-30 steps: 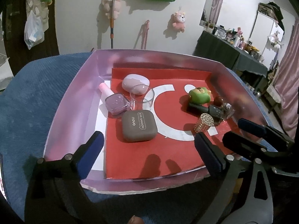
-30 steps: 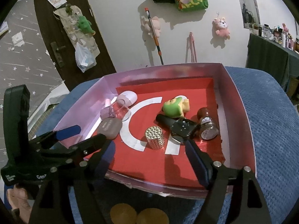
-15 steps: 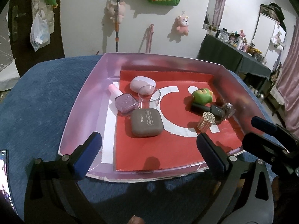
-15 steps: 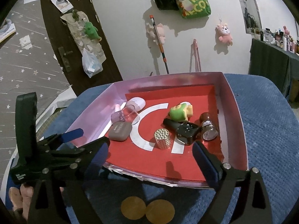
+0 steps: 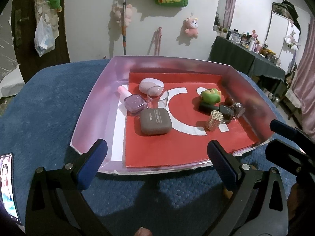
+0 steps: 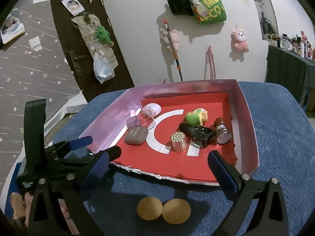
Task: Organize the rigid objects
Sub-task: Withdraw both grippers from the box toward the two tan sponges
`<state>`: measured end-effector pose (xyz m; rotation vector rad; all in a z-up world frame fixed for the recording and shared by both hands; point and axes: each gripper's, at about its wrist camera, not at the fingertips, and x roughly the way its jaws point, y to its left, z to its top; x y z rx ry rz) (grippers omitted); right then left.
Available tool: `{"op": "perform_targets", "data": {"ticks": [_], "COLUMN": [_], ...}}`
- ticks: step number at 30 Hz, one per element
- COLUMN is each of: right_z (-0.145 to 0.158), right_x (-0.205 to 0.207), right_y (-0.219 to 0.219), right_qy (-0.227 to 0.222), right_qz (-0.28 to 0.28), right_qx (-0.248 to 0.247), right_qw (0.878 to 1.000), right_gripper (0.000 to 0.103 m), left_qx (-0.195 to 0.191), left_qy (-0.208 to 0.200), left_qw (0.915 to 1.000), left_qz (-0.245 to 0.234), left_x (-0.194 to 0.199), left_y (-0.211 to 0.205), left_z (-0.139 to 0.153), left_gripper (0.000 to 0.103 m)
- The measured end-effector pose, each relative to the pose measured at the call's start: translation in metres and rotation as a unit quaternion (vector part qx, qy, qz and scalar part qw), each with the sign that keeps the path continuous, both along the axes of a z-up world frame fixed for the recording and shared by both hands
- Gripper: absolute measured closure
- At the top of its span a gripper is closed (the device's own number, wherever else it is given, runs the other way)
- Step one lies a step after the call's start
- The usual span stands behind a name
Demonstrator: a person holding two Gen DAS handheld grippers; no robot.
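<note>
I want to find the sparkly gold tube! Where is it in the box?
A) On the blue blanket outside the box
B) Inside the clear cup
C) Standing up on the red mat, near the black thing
C: the sparkly gold tube stands upright on the red mat, close to the black thing, inside the box.
</note>
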<state>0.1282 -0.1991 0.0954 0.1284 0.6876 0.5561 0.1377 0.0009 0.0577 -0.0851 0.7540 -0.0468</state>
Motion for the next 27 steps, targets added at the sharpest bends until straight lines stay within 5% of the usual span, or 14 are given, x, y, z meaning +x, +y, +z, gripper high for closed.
{"op": "perform_targets", "data": {"ticks": [27], "right_z": [-0.012], "right_x": [-0.028], "right_y": [-0.012], "right_qy": [0.004], "right_qz": [0.003], "right_qx": [0.005], "right_qw": [1.0], "right_gripper": [0.0], "left_qx": [0.023], "left_qy": [-0.008], "left_qw": [0.9997], "left_qz": [-0.002], "left_x": [-0.034], "left_y": [-0.012], "left_z": [-0.002], "left_gripper": [0.0]}}
